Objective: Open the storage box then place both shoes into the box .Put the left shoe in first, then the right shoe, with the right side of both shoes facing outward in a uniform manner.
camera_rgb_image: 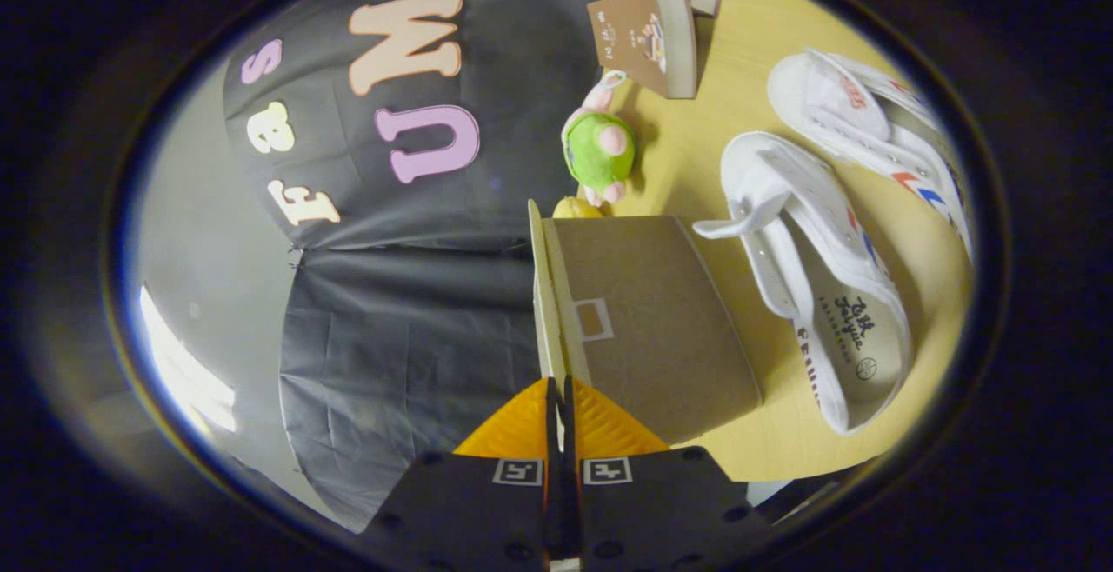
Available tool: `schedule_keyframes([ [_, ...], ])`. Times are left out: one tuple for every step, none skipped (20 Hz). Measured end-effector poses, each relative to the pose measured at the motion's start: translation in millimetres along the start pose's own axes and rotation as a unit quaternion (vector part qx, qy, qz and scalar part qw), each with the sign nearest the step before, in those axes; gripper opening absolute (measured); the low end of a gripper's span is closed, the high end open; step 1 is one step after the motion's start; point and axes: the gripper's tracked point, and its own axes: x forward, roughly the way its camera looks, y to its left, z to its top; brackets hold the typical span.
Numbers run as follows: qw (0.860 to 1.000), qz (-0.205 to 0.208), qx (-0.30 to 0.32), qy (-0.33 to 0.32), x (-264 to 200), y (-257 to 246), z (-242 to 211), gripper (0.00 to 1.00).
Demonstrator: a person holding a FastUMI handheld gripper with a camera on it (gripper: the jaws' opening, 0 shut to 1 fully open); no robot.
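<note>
Gripper view shows the tool [559,394] clenched on the thin edge of the lid [546,294] of the storage box [648,320], lifted upright. I judge the lid may slip out, because the hold is narrow. On the counter [739,76], both shoes [817,285] lie right of the box, beyond the fingers.

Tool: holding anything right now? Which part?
Yes. The tool is shut on the storage box lid, its fingers pinching the lid's thin free edge, with the lid swung up off the box.
</note>
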Motion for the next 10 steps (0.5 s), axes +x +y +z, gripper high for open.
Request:
schedule_keyframes([
  [1.000, 0.002, -0.009, 0.002, -0.1, 6.3, -0.5, 0.03],
  [1.000, 0.004, -0.014, 0.003, -0.2, 12.2, -2.6, 0.03],
  [1.000, 0.007, -0.019, 0.003, 0.1, 18.4, -2.0, 0.03],
  [1.000, 0.010, -0.024, 0.003, -1.2, 24.4, -2.6, 0.03],
  [0.999, 0.013, -0.029, 0.002, -0.8, 29.8, -2.3, 0.03],
  [0.999, 0.017, -0.033, 0.001, -2.3, 37.1, -3.0, 0.03],
  [0.999, 0.022, -0.036, 0.002, -1.4, 44.3, -4.6, 0.03],
  [0.999, 0.027, -0.041, 0.003, -2.7, 54.6, -6.7, 0.03],
  [0.998, 0.033, -0.047, 0.004, -2.2, 62.8, -8.8, 0.03],
  [0.998, 0.038, -0.051, 0.005, -1.3, 71.0, -11.9, 0.03],
])
